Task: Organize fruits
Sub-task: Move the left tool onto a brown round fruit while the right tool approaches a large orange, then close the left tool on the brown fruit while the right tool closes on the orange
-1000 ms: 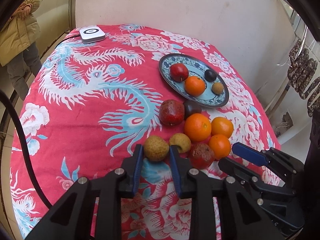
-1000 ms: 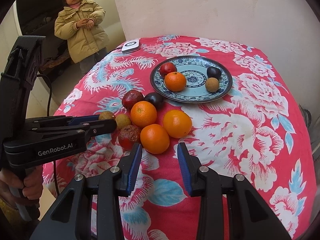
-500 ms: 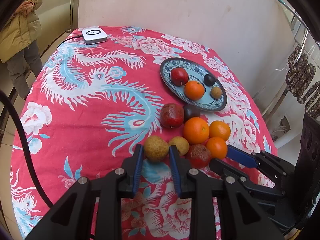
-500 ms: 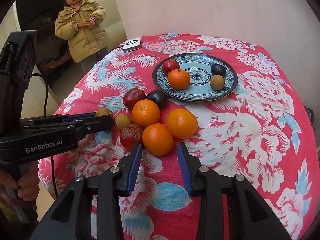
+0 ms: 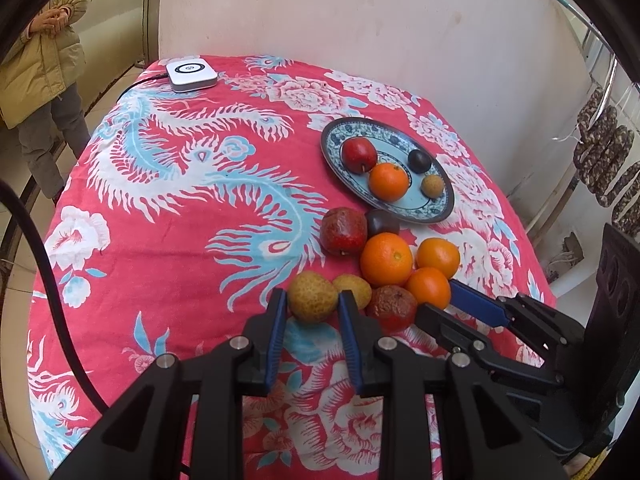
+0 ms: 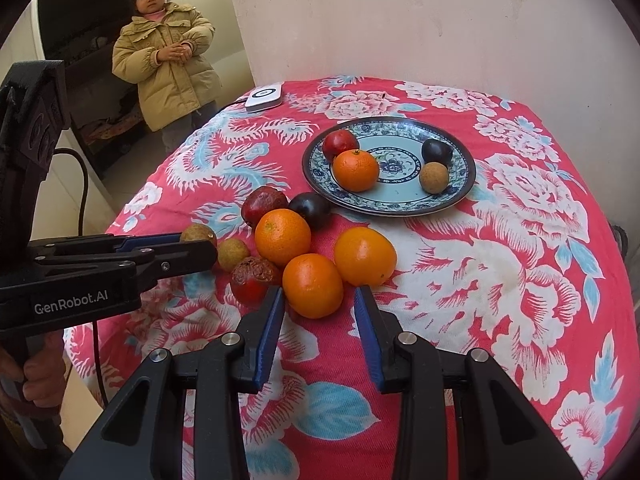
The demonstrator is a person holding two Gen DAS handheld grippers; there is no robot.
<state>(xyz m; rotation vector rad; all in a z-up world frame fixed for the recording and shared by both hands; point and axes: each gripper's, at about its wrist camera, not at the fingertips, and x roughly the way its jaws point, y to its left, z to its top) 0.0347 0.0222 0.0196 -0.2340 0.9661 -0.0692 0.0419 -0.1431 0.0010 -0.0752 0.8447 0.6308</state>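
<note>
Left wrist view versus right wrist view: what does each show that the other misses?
Only the left wrist view shows the dark sausages hanging at the right. Only the right wrist view shows the hand gripping the left gripper's handle. Both show the blue patterned plate holding four fruits, the loose fruit beside it, the white device, and the left gripper shut on a tan longan.

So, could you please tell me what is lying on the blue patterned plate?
The plate holds a red fruit, an orange, a dark plum and a small tan fruit. Nothing else shows there.
</note>
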